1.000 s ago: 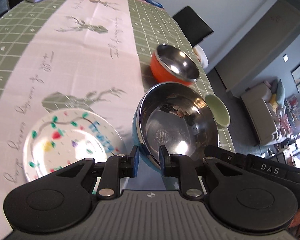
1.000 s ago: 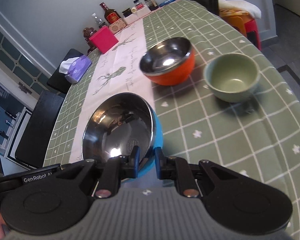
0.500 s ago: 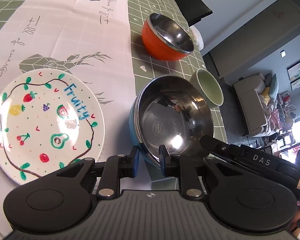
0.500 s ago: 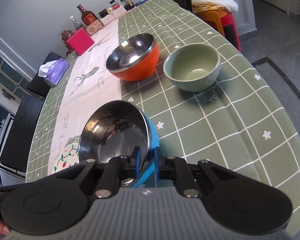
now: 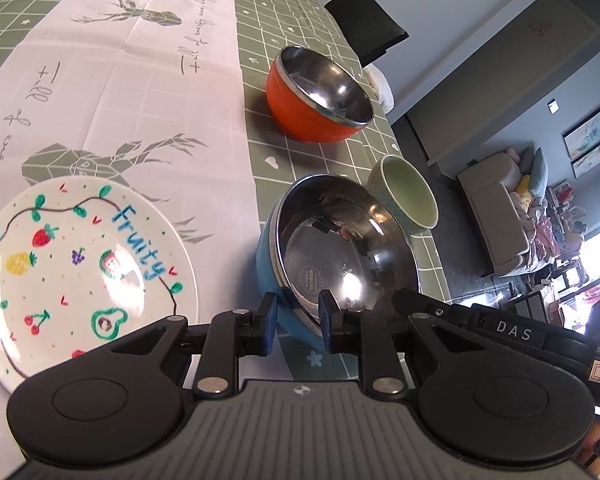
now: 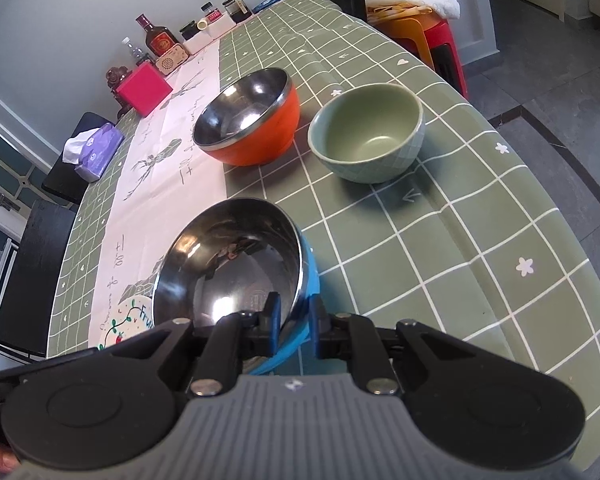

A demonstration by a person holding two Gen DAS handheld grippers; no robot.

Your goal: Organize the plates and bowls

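Both grippers grip the rim of a blue bowl with a steel inside (image 5: 340,252), one finger inside and one outside. My left gripper (image 5: 298,312) holds its near rim; my right gripper (image 6: 294,316) holds the opposite rim of the same bowl (image 6: 228,264). The bowl is tilted, held just above the table. An orange steel-lined bowl (image 5: 316,96) (image 6: 252,120) and a green ceramic bowl (image 5: 408,192) (image 6: 368,136) stand beyond it. A white "Fruity" plate (image 5: 80,264) lies to the left; its edge shows in the right wrist view (image 6: 128,320).
The long table has a green checked cloth (image 6: 440,240) with a pale runner (image 5: 120,80). A tissue pack (image 6: 94,152), red box (image 6: 144,88), bottles and jars (image 6: 160,40) stand at the far end. Black chairs (image 5: 364,24) and stools (image 6: 420,28) flank the table edge.
Both grippers keep their grip on the blue bowl. The views have shifted slightly: the bowl sits lower and closer to the table, and the orange and green bowls appear a little farther.
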